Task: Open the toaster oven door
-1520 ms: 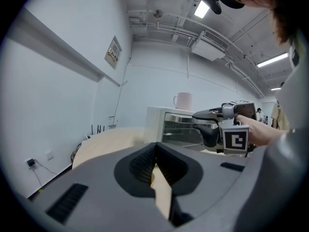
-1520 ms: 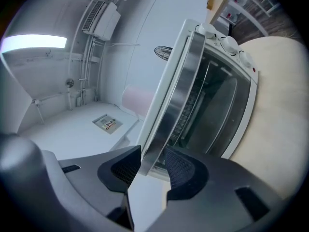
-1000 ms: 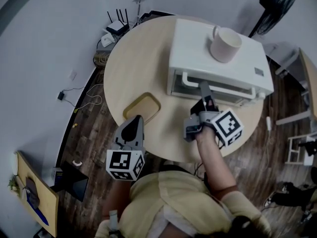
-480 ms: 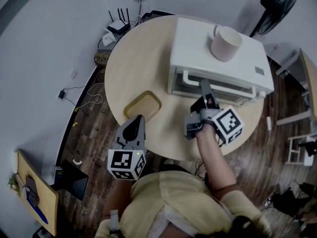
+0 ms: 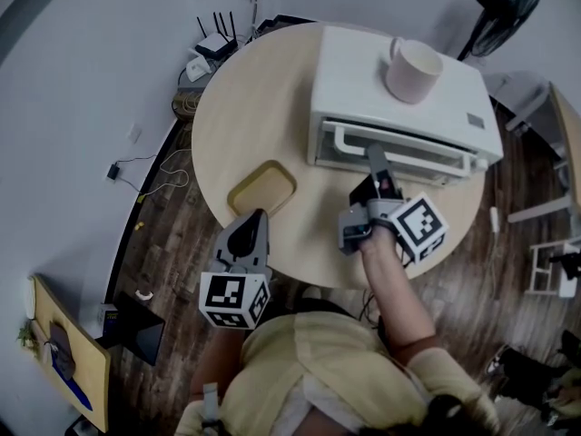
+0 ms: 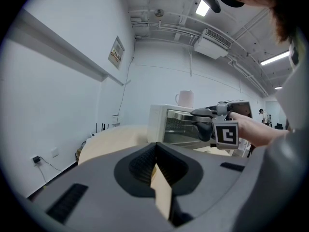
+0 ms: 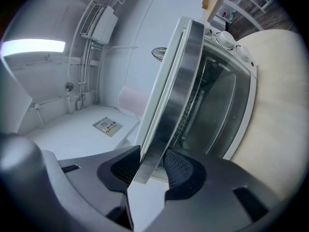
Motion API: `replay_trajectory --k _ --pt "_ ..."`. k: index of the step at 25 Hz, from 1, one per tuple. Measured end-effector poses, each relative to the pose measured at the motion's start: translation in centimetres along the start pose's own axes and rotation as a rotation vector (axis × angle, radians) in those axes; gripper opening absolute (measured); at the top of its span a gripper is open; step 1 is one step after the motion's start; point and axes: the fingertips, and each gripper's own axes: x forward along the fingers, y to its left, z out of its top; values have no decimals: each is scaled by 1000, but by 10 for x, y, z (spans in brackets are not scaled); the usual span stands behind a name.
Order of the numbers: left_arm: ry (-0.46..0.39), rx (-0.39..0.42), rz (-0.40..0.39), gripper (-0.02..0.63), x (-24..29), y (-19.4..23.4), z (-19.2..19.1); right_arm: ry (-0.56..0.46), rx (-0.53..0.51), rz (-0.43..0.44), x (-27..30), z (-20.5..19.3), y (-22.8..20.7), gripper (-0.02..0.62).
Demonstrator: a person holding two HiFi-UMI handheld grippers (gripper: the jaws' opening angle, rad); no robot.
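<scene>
The white toaster oven (image 5: 354,80) stands on the round worktop (image 5: 254,116), on the side far from the person. A pale mug (image 5: 413,73) stands upright on top of the oven. The oven door (image 7: 217,105) has a glass pane and faces the person. A long handle bar (image 5: 427,150) runs along the upper edge of the door.

The right hand-held gripper (image 5: 374,163) is at the front of the oven, with its tip at this handle bar. In the right gripper view its two jaws are pressed on the bar (image 7: 178,81) from both sides, so the right hand-held gripper (image 7: 153,166) has a firm grip on the handle. Behind the glass some wire racks can be seen inside the oven. Whether the door is already a little away from the oven body, the pictures do not show clearly.

The left hand-held gripper (image 5: 247,230) hangs over the worktop edge on the near side, well apart from the oven and to the left of its front. In the left gripper view its jaws (image 6: 154,151) are closed together at the tips and nothing is between them.

A flat yellow tray (image 5: 261,195) lies on the worktop in front of the oven's left corner, between the oven and the left hand-held gripper. A black fan (image 5: 508,12) stands on the floor behind the oven.
</scene>
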Motion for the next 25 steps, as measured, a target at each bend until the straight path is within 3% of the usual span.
replay_trajectory --k 19,25 --pt "37 48 -153 2 10 -5 4 -44 2 11 -29 -16 -3 146" --pt "35 51 -186 2 6 -9 5 -58 12 -28 -42 -23 -11 146"
